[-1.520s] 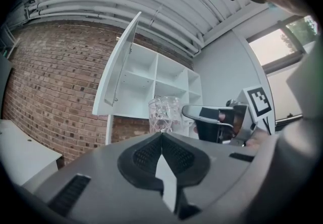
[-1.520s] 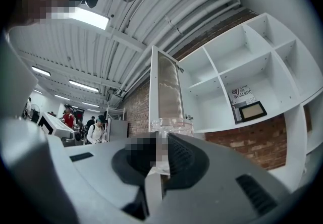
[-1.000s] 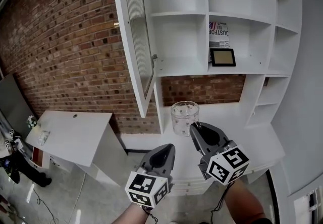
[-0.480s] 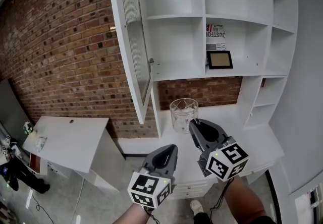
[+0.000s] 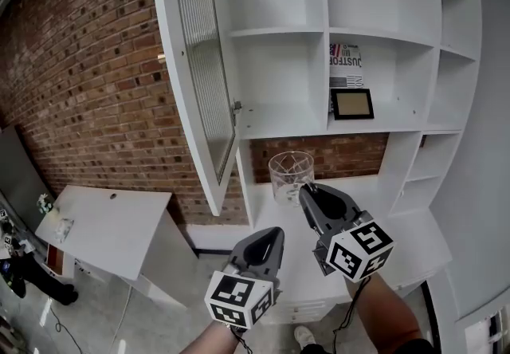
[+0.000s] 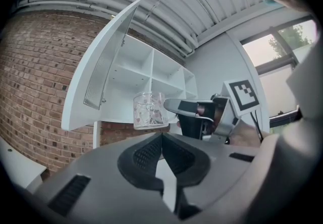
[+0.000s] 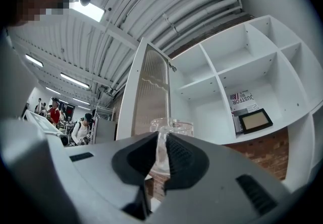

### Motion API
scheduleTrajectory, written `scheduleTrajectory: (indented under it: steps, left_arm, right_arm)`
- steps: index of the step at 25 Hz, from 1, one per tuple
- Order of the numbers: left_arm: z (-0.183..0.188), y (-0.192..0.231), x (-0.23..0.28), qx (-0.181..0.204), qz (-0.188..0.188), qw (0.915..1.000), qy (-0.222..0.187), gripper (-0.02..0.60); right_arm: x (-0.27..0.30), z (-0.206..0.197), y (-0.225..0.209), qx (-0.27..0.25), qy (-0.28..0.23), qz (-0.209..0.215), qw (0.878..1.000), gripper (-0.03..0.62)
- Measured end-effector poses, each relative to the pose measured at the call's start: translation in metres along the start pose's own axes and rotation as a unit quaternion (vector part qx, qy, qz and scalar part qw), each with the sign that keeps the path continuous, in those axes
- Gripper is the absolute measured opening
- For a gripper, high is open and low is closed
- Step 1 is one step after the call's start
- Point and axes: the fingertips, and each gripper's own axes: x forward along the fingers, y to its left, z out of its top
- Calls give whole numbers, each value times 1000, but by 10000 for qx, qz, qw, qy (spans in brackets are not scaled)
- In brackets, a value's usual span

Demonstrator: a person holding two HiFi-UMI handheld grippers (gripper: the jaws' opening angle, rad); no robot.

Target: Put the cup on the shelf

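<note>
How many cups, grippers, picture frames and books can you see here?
Cup: 1
Grippers: 2, the left gripper and the right gripper
Picture frame: 1
Book: 1
Total: 5
</note>
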Motion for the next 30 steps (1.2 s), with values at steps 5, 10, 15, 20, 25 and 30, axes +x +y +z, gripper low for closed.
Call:
scheduleTrajectory:
  steps: [5, 10, 15, 20, 25, 30]
  left_arm:
    - [3, 6, 31, 37, 71, 10000, -53, 6]
    - [2, 16, 60, 67, 179, 9998, -88, 6]
    - [3, 27, 87, 77, 232, 9997, -100, 6]
    - [5, 41, 108, 76, 290, 9995, -119, 6]
    - [4, 52, 129, 86, 332, 9993, -129, 6]
    - [5, 66, 145, 119, 401, 9990, -135, 6]
  right_arm:
    - [20, 3, -29, -31, -30, 83, 10000, 31]
    - [39, 4, -53, -65, -61, 170, 9998, 31]
    - [61, 7, -78, -125, -97, 206, 9997, 31]
    - [84, 11, -100, -145, -147, 177, 9996, 31]
    - [107, 9, -122, -137, -155, 142, 9997, 31]
    - [131, 9, -139, -138, -166, 115, 9997, 31]
